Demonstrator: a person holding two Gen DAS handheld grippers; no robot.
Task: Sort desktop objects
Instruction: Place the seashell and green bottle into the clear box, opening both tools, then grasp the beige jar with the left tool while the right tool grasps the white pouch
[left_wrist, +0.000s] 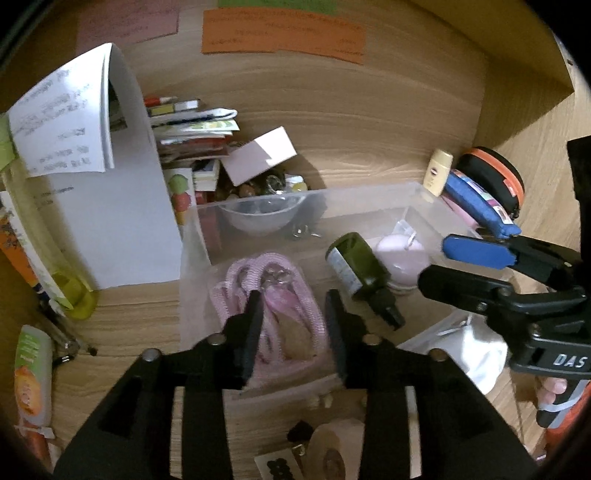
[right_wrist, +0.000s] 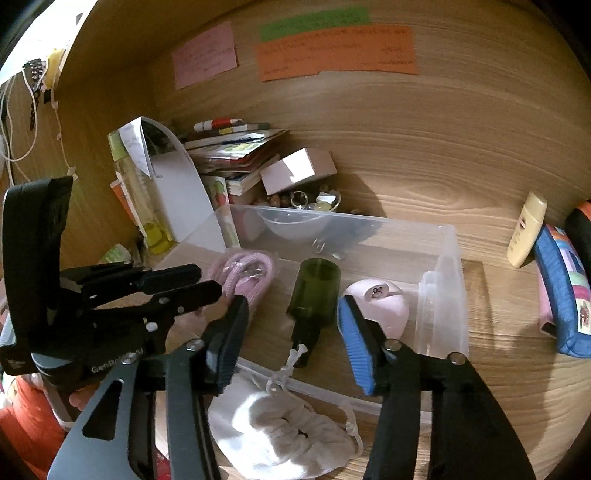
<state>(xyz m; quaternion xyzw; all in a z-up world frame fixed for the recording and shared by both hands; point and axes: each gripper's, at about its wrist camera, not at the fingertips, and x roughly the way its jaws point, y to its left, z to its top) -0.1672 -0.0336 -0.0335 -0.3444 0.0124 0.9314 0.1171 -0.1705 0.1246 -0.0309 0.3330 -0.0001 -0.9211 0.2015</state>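
A clear plastic bin (left_wrist: 369, 192) (right_wrist: 439, 258) sits on the wooden desk. In it lie a pink rope lanyard (left_wrist: 236, 284) (right_wrist: 240, 269), a dark green bottle (left_wrist: 354, 266) (right_wrist: 316, 291) on its side and a pink round case (left_wrist: 402, 258) (right_wrist: 388, 302). My left gripper (left_wrist: 293, 321) (right_wrist: 199, 284) is open over the lanyard, fingers on either side of it. My right gripper (right_wrist: 295, 339) (left_wrist: 439, 262) is open above the green bottle's neck, nothing between its jaws. A white drawstring pouch (right_wrist: 280, 428) (left_wrist: 476, 350) lies at the bin's near edge.
A book stack (left_wrist: 192, 125), a pink box (left_wrist: 260, 155) and a bowl of beads (right_wrist: 295, 210) stand behind the bin. White papers (left_wrist: 122, 184) lean at left. A cream tube (right_wrist: 526, 229), a blue pouch (right_wrist: 561, 291) and an orange-rimmed case (left_wrist: 495, 177) lie at right. A tape roll (left_wrist: 332, 450) lies near.
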